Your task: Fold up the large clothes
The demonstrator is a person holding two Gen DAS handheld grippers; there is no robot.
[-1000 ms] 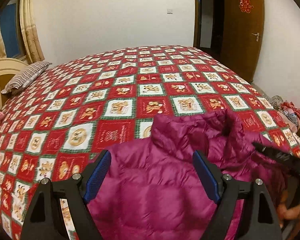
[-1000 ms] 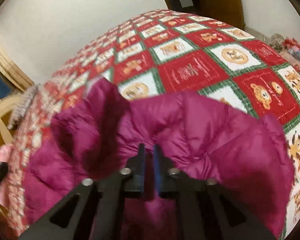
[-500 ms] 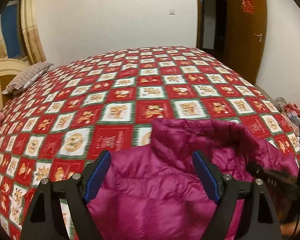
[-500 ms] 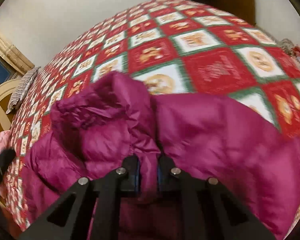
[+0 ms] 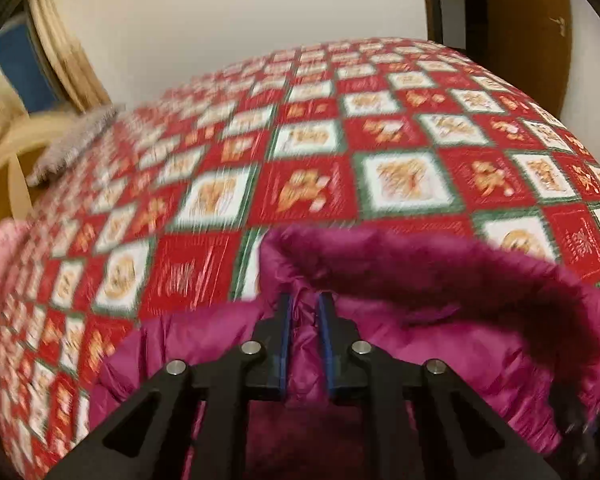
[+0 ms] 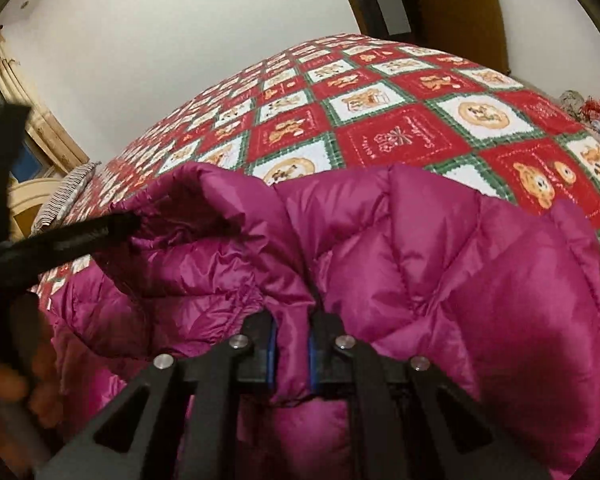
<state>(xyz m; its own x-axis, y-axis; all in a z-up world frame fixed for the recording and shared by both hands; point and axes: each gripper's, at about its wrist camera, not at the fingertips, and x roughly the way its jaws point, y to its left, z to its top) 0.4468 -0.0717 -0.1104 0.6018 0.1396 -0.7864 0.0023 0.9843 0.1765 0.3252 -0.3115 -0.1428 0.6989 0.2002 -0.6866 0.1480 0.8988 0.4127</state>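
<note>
Currently the magenta puffer jacket [image 6: 440, 264] lies at the near edge of the bed, on the red-and-white patchwork quilt [image 6: 400, 136]. Left claw [image 5: 303, 320]: jaws closing, a pinch of jacket fabric just below the collar [image 5: 420, 264] already between the blue pads. Right claw [image 6: 291, 338]: fully clamped on a fold of the jacket's quilted shell. In the right wrist view, the left claw reaches the collar from the left. Striped pillow [image 6: 66, 192] at the far left of the bed.
</note>
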